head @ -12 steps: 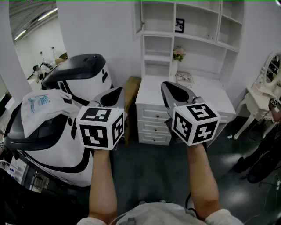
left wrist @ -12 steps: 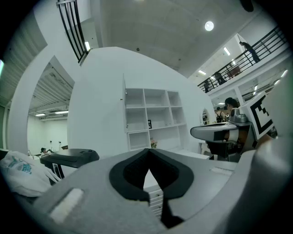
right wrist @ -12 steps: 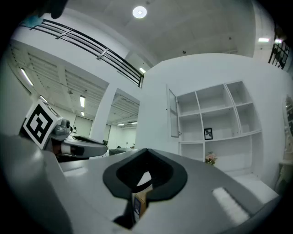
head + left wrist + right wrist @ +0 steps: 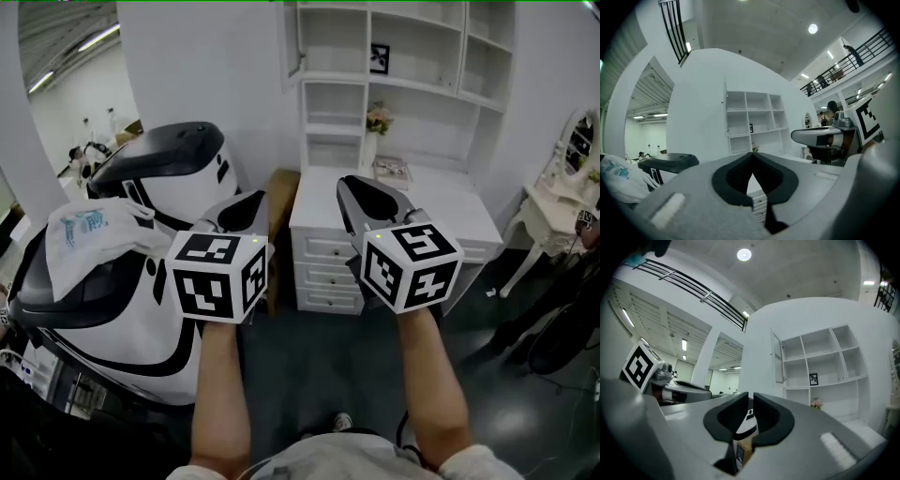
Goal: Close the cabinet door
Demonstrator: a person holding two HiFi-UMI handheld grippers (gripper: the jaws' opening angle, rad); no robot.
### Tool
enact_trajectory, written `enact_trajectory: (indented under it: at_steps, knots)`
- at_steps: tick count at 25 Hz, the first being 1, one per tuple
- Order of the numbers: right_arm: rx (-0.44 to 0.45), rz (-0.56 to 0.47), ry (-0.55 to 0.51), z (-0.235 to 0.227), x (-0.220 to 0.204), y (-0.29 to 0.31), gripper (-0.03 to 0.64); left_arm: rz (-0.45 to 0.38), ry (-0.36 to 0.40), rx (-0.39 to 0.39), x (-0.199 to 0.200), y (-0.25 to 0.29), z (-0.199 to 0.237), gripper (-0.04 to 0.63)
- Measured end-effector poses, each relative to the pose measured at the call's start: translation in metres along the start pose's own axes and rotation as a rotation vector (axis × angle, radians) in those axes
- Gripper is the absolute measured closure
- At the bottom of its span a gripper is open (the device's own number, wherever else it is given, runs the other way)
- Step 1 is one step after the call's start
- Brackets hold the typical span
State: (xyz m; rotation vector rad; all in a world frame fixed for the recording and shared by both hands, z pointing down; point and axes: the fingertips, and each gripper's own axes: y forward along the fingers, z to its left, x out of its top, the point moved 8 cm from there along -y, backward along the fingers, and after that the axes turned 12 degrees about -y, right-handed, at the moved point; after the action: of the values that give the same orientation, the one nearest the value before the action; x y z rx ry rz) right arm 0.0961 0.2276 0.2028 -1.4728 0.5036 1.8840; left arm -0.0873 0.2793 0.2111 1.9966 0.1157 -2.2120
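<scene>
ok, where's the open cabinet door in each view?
Head view: cabinet door top centre, at the shelf unit's upper left.
Left gripper view: door edge-on, above centre, left of the shelves.
Right gripper view: door right of centre.
Shared landmark: framed picture on a shelf.

Ahead of the right gripper [image 4: 352, 187], whose body covers part of them, stand the white drawers [image 4: 323, 272]. Up and to its left, the cabinet door [image 4: 293, 42] shows nearly edge-on, its face unseen. The framed picture [image 4: 380, 56] on the shelf is too small to make out. Left of the left gripper [image 4: 251, 199], the white bag [image 4: 89, 225] carries unreadable print. Far right, a vanity table [image 4: 558, 202] is cut off by the edge.
</scene>
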Motion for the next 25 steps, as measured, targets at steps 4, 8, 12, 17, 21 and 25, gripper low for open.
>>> enact_trajectory:
  at_steps: [4,8,12,17,21,25]
  knots:
    - [0.001,-0.005,0.002,0.000,-0.003,0.008,0.565,0.004,-0.008,0.004,-0.003,0.005,0.007,0.595]
    - [0.007,-0.009,0.000,-0.001,-0.006,0.020,0.549,0.001,-0.003,0.011,-0.002,0.013,0.013,0.595]
    - [0.020,-0.015,-0.001,-0.005,-0.012,0.037,0.518,0.001,0.000,0.020,-0.002,0.027,0.024,0.595]
    - [0.030,-0.029,0.014,-0.017,-0.020,0.066,0.492,0.004,0.007,0.034,-0.001,0.053,0.038,0.595]
    - [0.047,-0.039,0.020,-0.031,-0.026,0.093,0.469,-0.002,0.013,0.051,0.004,0.077,0.048,0.595]
    - [0.067,-0.054,0.026,-0.047,-0.030,0.119,0.454,-0.004,0.017,0.069,0.009,0.103,0.057,0.595]
